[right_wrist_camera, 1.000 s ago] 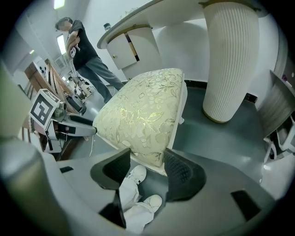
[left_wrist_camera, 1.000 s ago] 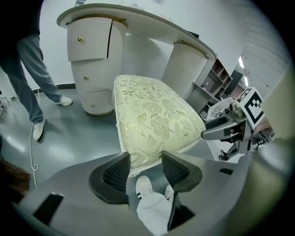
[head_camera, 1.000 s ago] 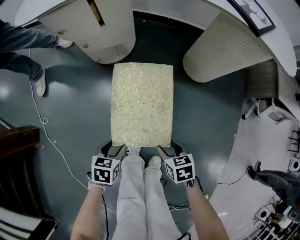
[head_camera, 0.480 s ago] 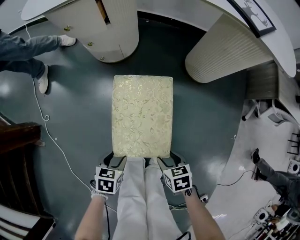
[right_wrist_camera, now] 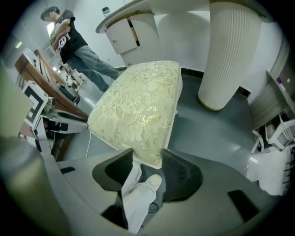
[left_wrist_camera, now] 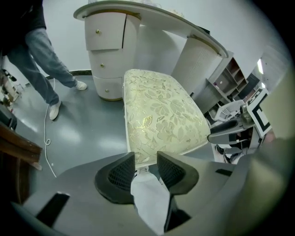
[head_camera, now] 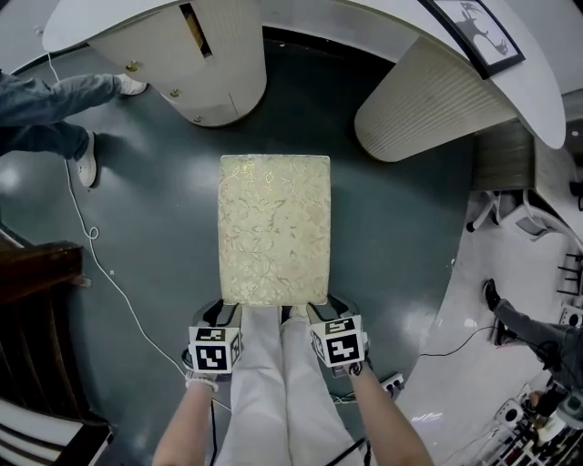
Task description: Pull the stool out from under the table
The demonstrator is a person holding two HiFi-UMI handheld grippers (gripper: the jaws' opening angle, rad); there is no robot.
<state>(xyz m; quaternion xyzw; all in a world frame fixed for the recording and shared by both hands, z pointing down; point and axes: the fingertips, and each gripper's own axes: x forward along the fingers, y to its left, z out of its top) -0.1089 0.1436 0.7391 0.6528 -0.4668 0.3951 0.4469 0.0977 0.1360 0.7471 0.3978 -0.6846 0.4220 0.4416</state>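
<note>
Grey-green floor (head_camera: pixel 155 237) is spreading out glossy beneath me, and nearest of all my pale trouser legs (head_camera: pixel 273 391) are standing between my two hands. I am holding my left gripper (head_camera: pixel 221 314) at the near left corner of the stool (head_camera: pixel 273 227) and my right gripper (head_camera: pixel 327 309) at its near right corner, both pointing steeply down. Both pairs of jaws have just been closing, with the cushion's piped edge sitting between each pair; the right pads are clamping it, and the left ones seem to be pressing it too, though that corner is partly hidden. The stool, cream with gold flowers, is standing on open floor, clear of the table (head_camera: pixel 364 23). Its far end is lying near the drawer pedestal (head_camera: pixel 205 73) and the ribbed pedestal (head_camera: pixel 424 100), touching neither. Farther left, a bystander's leg (head_camera: pixel 46 96) is showing.
</note>
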